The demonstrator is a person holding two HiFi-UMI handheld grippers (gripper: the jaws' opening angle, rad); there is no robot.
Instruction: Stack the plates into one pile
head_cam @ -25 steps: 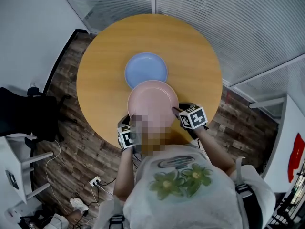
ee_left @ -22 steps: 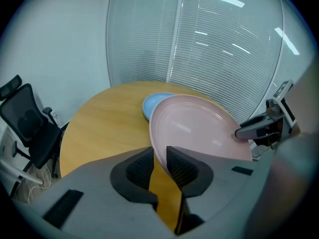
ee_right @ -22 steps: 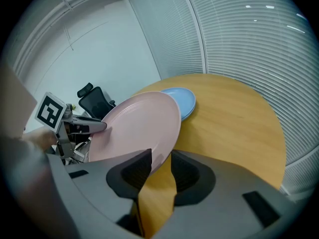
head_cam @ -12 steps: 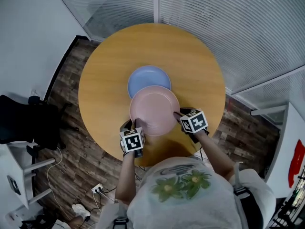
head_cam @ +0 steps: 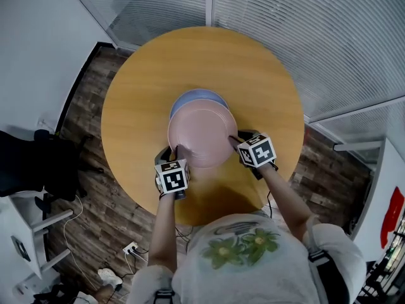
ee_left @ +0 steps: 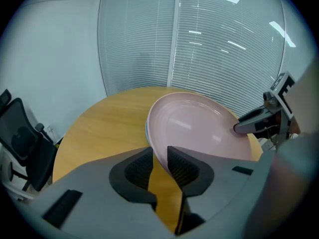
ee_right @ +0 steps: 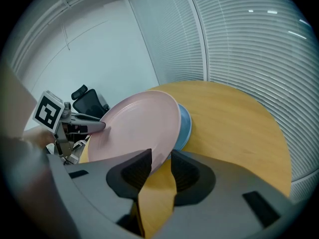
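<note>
A pink plate (head_cam: pixel 201 135) hangs tilted over a blue plate (head_cam: pixel 197 95) on the round wooden table (head_cam: pixel 139 94), covering most of it. My left gripper (head_cam: pixel 177 149) has the pink plate's near-left rim between its jaws. The jaws are opening, and the pads still touch the rim (ee_left: pixel 158 153). My right gripper (head_cam: pixel 233 141) is shut on the near-right rim (ee_right: pixel 162 156). In the right gripper view the blue plate (ee_right: pixel 183 126) shows under the pink plate's far edge. Each gripper view shows the other gripper's fingertips on the plate's far rim.
The table stands in front of walls with blinds (head_cam: pixel 304 37). A dark chair (head_cam: pixel 31 163) is on the wood floor at the left. A white stand (head_cam: pixel 25 227) and cables (head_cam: pixel 126 242) lie near the person's feet.
Both grippers have carried the pink plate away from the person, from beside the blue plate to above it. It now covers most of the blue plate.
</note>
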